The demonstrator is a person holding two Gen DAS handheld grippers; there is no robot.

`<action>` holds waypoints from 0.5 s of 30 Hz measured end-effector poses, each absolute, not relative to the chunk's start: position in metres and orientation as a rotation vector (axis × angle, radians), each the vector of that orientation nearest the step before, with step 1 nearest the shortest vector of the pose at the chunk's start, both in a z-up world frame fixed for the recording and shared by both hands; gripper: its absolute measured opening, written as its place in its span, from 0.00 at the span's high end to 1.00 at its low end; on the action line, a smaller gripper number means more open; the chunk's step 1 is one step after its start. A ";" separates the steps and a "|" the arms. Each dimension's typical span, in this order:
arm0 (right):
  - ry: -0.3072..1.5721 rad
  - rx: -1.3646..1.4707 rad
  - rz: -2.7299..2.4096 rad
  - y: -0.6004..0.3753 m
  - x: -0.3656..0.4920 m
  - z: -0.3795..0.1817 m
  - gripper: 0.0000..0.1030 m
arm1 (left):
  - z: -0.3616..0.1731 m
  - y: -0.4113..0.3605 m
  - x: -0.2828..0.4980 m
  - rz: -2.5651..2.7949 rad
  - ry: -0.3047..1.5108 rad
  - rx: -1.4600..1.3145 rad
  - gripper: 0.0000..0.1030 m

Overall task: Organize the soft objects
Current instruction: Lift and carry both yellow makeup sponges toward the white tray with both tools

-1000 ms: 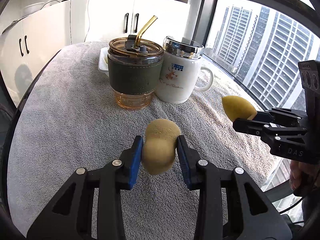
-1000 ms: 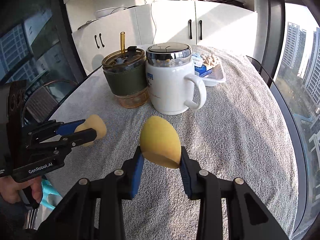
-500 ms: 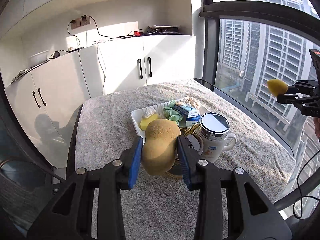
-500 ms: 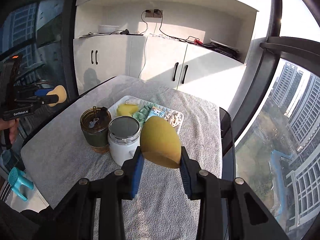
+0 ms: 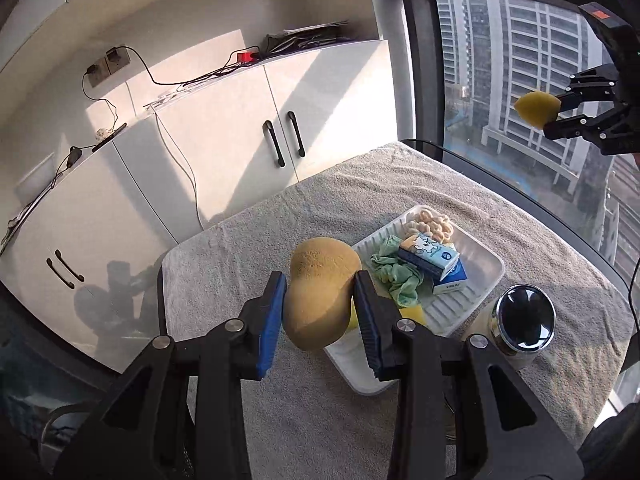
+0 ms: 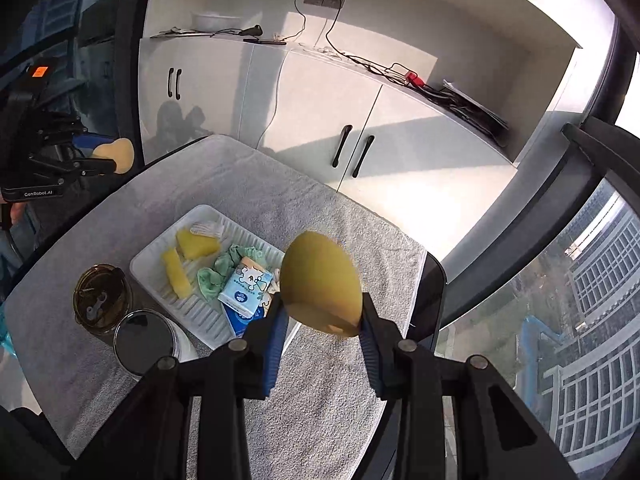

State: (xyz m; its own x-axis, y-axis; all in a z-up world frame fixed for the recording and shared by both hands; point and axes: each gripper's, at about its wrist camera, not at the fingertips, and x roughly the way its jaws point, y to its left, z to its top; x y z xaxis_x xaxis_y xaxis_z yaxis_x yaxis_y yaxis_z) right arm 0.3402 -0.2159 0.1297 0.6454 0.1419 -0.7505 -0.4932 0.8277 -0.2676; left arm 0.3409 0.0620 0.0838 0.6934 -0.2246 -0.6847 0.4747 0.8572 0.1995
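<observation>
"GenRobot.AI" reads on the left tongs' body in the right wrist view; the print on the tissue pack (image 6: 245, 289) is too small to read.

Left tongs (image 5: 319, 312) clamped on a tan peanut-shaped sponge (image 5: 320, 296), pinched at its waist, long axis running up and away from the pads, fat lobe at the far end. Right tongs (image 6: 322, 320) clamped on a yellow egg-shaped sponge (image 6: 320, 282), long axis tilted up-left, flat cut face down near the pads.

Versus a second ago: both tongs were low over the towel-covered desk (image 5: 460, 184) by the cups; now both are well above it and rolled, views tilted, grips unchanged.

White ribbed tray (image 6: 200, 312) on the desk holds two yellow sponge blocks (image 6: 188, 256), a green cloth (image 6: 216, 270), the tissue pack and a pale bunched item at one end. Amber tumbler (image 6: 100, 304) and chrome-lidded white mug (image 6: 144, 340) stand just beside the tray.
</observation>
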 end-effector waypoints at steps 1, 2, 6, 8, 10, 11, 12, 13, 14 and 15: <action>0.811 -0.489 0.386 -0.213 0.349 0.124 0.64 | 0.078 0.055 0.350 -0.417 0.717 0.396 0.68; 0.831 -0.502 0.395 -0.208 0.356 0.116 0.64 | 0.072 0.049 0.358 -0.434 0.728 0.407 0.68; 0.909 -0.557 0.427 -0.193 0.379 0.078 0.64 | 0.049 0.026 0.386 -0.509 0.775 0.435 0.68; 0.957 -0.569 0.447 -0.185 0.387 0.057 0.64 | 0.035 0.017 0.396 -0.536 0.802 0.441 0.68; 1.003 -0.579 0.463 -0.181 0.394 0.034 0.64 | 0.021 0.010 0.407 -0.552 0.830 0.443 0.68; 1.029 -0.586 0.467 -0.179 0.397 0.022 0.64 | 0.015 0.008 0.411 -0.557 0.844 0.442 0.68; 1.049 -0.595 0.469 -0.177 0.398 0.010 0.64 | 0.010 0.007 0.416 -0.557 0.852 0.441 0.68; 1.067 -0.602 0.471 -0.176 0.399 0.000 0.64 | 0.004 0.007 0.420 -0.558 0.863 0.438 0.68; 1.085 -0.603 0.472 -0.175 0.401 -0.008 0.64 | -0.001 0.007 0.425 -0.557 0.874 0.433 0.68; 1.104 -0.601 0.475 -0.175 0.403 -0.018 0.64 | -0.005 0.008 0.429 -0.553 0.882 0.428 0.68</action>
